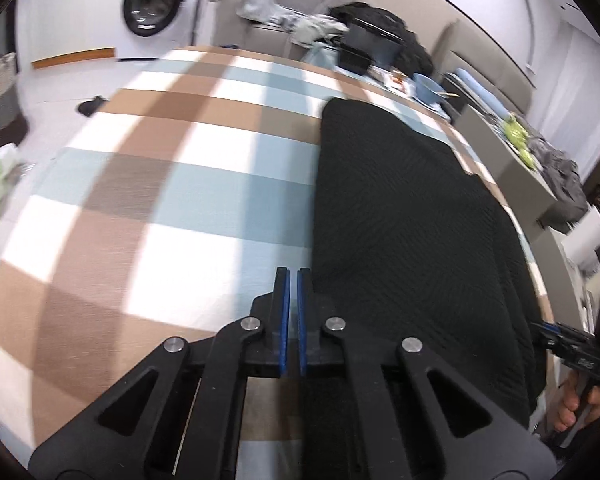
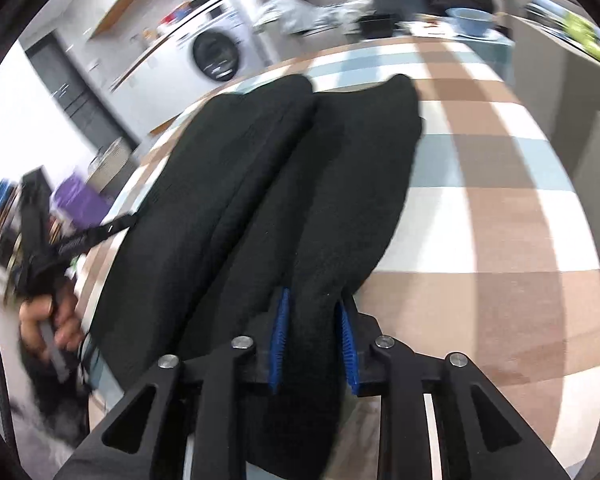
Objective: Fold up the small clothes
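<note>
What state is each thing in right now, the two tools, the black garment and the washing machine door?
Left tool: shut, empty, above the checked tablecloth.
Right tool: shut on the black knitted garment.
Black knitted garment: lying lengthwise on the tablecloth, near end bunched in the right tool.
White front-loading washing machine: door closed.
Pale blue bowl: upright at the far end.

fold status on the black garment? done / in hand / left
Done, apparently: the black garment lies lengthwise on the checked tablecloth in two long folded lobes. In hand: the right gripper is shut on its near end, fabric bunched between the blue-padded fingers. The left gripper is shut and holds nothing beside the cloth. Left, probably: folding it across its length.
</note>
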Demonstrator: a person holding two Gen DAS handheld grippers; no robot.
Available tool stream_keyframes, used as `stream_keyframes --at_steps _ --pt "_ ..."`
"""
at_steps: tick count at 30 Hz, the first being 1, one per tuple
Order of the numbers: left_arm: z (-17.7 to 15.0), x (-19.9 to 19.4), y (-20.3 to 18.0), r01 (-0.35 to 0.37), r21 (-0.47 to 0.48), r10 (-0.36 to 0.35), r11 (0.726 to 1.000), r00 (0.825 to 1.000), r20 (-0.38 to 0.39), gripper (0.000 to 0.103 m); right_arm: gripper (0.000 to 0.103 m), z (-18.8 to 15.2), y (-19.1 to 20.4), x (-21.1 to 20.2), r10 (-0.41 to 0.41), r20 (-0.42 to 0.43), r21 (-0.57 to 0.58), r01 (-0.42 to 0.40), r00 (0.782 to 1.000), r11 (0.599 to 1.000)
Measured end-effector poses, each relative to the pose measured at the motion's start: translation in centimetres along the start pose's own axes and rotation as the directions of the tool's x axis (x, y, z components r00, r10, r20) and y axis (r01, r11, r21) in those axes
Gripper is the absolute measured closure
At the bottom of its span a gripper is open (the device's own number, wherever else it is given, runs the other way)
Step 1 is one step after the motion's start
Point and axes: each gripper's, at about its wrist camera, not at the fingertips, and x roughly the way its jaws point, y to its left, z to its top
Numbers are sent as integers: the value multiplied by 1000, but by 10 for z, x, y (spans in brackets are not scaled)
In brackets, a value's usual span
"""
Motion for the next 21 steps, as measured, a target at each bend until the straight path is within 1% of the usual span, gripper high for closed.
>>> stream_keyframes --at_steps 2,3,6,7,9,11,13,14,16,18,19,21 --pt "2 -1 8 8 -19 -8 1000 1000 1 102 71 0 -3 -4 21 18 26 -21 1000 999" --pt "4 -1 12 17 -26 -17 1000 1000 3 102 67 1 -10 -7 32 39 67 -35 999 997" --pt "4 -4 10 30 -16 -30 999 999 15 102 67 7 -31 -5 30 71 188 -43 997 981" --pt "3 -6 7 36 -6 -36 999 999 16 102 67 9 -32 -6 19 76 200 -34 997 979" --pt "2 -7 0 47 10 -47 999 999 13 102 67 12 -31 -3 10 86 192 -26 996 981" --pt "2 -8 -6 56 18 -57 998 998 19 102 67 15 -30 4 -22 80 187 7 997 982" --pt "3 -7 -11 52 25 -53 998 998 16 102 67 19 -33 9 9 87 197 -26 996 980" --pt "4 -7 -13 60 22 -60 998 998 14 102 67 21 -35 10 39 94 210 -58 995 976" --pt "5 -7 -19 78 21 -78 997 997 11 102 61 24 -40 9 84 111 229 -107 990 968" --pt "6 -9 -25 85 29 -85 996 996 21 102 61 24 -43 8 105 104 256 -128 989 958" --pt "7 -9 -27 89 35 -90 995 996 25 102 61 21 -42 6 121 94 250 -141 988 958" --pt "6 -9 -32 102 49 -103 994 994 25 102 61 12 -41 -2 119 83 232 -135 989 963"
